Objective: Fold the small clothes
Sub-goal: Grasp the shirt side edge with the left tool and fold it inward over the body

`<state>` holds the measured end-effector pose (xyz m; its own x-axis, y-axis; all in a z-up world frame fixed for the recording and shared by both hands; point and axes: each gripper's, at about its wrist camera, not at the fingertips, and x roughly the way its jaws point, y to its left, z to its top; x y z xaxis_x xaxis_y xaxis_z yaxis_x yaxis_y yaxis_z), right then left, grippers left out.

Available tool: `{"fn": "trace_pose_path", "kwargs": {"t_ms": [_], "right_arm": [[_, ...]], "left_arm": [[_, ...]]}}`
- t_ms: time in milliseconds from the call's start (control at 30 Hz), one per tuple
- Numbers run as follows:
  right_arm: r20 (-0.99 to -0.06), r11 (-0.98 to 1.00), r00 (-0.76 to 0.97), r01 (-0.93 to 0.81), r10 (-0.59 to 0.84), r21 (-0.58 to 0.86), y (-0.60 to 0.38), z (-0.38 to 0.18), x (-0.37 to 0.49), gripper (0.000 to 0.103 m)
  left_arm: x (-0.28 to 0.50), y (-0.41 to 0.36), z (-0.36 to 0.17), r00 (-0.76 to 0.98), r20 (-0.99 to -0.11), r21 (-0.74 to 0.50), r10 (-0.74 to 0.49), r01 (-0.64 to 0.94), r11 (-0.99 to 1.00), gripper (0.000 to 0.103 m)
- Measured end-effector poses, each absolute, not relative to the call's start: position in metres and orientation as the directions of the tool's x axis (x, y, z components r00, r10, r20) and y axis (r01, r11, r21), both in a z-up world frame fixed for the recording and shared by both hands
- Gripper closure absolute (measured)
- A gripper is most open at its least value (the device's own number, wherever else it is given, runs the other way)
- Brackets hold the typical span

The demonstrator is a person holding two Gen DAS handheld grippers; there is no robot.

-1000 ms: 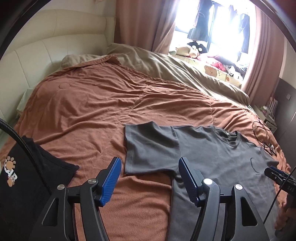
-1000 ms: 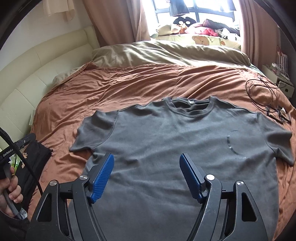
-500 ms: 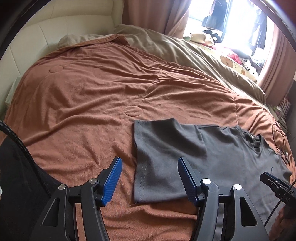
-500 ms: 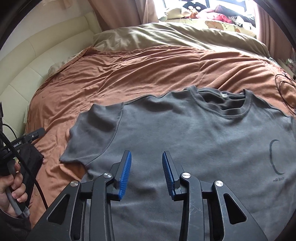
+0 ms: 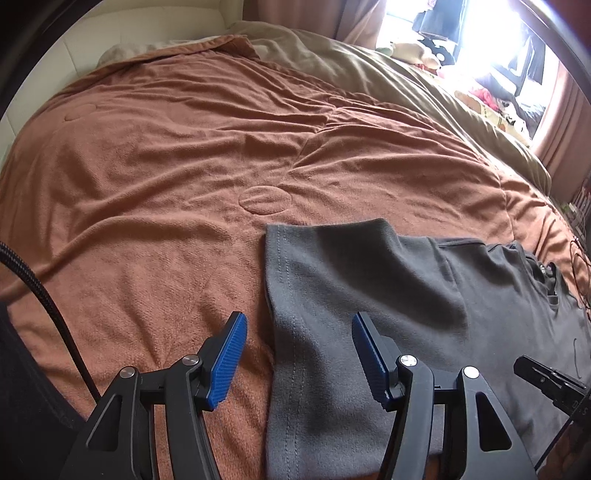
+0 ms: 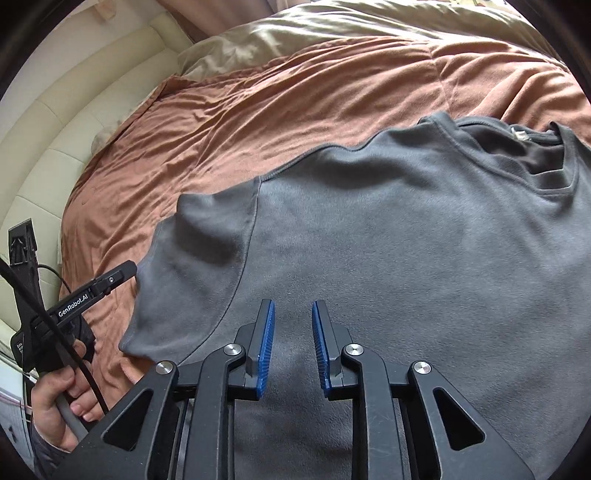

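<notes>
A dark grey T-shirt [image 6: 406,240] lies flat, front up, on the brown blanket [image 5: 147,184], collar toward the far side. In the left wrist view its left sleeve [image 5: 332,266] runs toward me. My left gripper [image 5: 298,317] hovers low over the sleeve's hem edge, its jaws wide and closing slightly, their pads clear of the cloth. My right gripper [image 6: 293,302] hangs over the shirt's body just right of the armpit seam. Its jaws are closing to a narrow gap, with no cloth visibly pinched. A hand [image 6: 55,406] holds the left gripper's handle.
A beige duvet [image 6: 369,33] is bunched at the far side and a cream padded headboard [image 6: 55,129] curves along the left. Black fabric [image 5: 22,406] lies at the near left. Cables [image 5: 580,266] lie on the blanket right of the shirt. A bright window [image 5: 498,44] is behind.
Both grippers have come down and forward toward the shirt. The left one now straddles the sleeve hem. The right jaws have narrowed from wide to a small gap.
</notes>
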<state>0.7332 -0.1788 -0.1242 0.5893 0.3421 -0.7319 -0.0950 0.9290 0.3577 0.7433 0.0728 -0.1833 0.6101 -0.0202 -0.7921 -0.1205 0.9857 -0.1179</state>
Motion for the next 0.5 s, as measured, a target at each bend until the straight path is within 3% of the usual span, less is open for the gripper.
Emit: {"fn": "trace_pose_path", "kwargs": {"t_ms": [133, 233, 300, 367, 500], "right_arm": [[-0.743, 0.914, 0.555, -0.086, 0.374, 0.396, -0.174, -0.133, 0.741, 0.085], [-0.751, 0.913, 0.538, -0.092, 0.382, 0.398, -0.170, -0.132, 0.743, 0.085], [-0.751, 0.912, 0.535, -0.098, 0.387, 0.399, -0.168, -0.130, 0.744, 0.085], [-0.743, 0.903, 0.531, -0.111, 0.408, 0.416, -0.166, -0.127, 0.745, 0.085], [-0.738, 0.886, 0.517, -0.099, 0.434, 0.452, -0.162, -0.132, 0.747, 0.087]], "left_arm": [[0.750, 0.075, -0.199, 0.586, -0.809, -0.117, -0.032, -0.107, 0.987, 0.046], [0.755, 0.081, -0.208, 0.564, -0.823, -0.160, -0.069, -0.113, 0.981, 0.065], [0.756, 0.081, -0.210, 0.568, -0.817, -0.189, -0.098, -0.102, 0.977, 0.087], [0.752, 0.078, -0.206, 0.581, -0.806, -0.203, -0.114, -0.090, 0.975, 0.093], [0.746, 0.074, -0.185, 0.607, -0.784, -0.214, -0.133, -0.062, 0.975, 0.094]]}}
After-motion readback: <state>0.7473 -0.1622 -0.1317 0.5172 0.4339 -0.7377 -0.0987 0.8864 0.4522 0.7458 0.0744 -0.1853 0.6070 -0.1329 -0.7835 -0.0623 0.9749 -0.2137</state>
